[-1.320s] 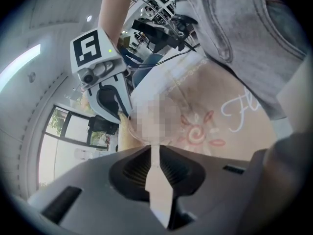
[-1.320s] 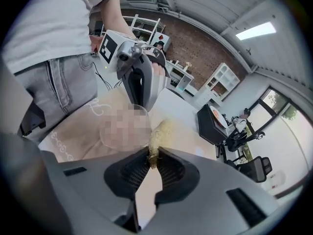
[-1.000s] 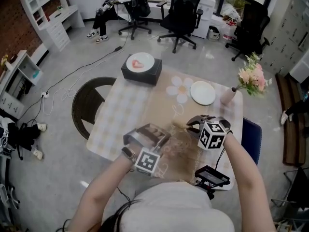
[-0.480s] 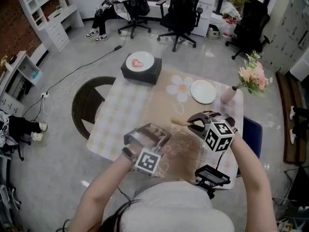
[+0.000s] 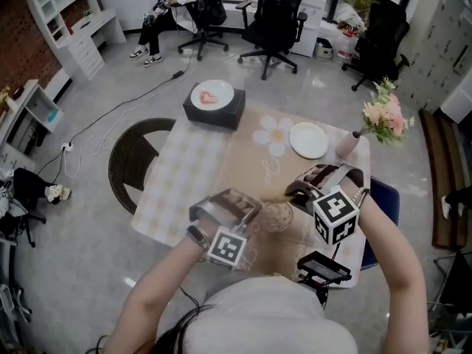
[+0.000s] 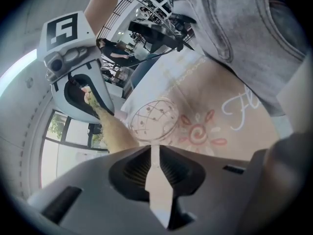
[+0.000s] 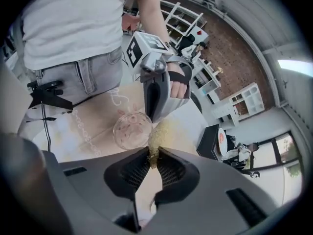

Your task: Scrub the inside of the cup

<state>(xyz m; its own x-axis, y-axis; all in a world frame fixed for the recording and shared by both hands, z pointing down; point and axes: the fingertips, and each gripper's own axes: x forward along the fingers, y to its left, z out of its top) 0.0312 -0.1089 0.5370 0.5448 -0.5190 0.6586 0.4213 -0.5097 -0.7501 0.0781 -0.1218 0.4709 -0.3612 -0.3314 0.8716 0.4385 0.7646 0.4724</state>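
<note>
Up and rolled since a second ago, the right tongs [image 7: 152,154] pinch a loofah scrubber [image 7: 157,131] that now sits at the far rim of the glass cup [image 7: 131,130]. It seems clear of the inside, so scrubbing looks paused. The left tongs [image 6: 152,150] clamp the near rim. The cup stands on the tabletop [image 5: 199,168], long axis upright, mouth up.
</note>
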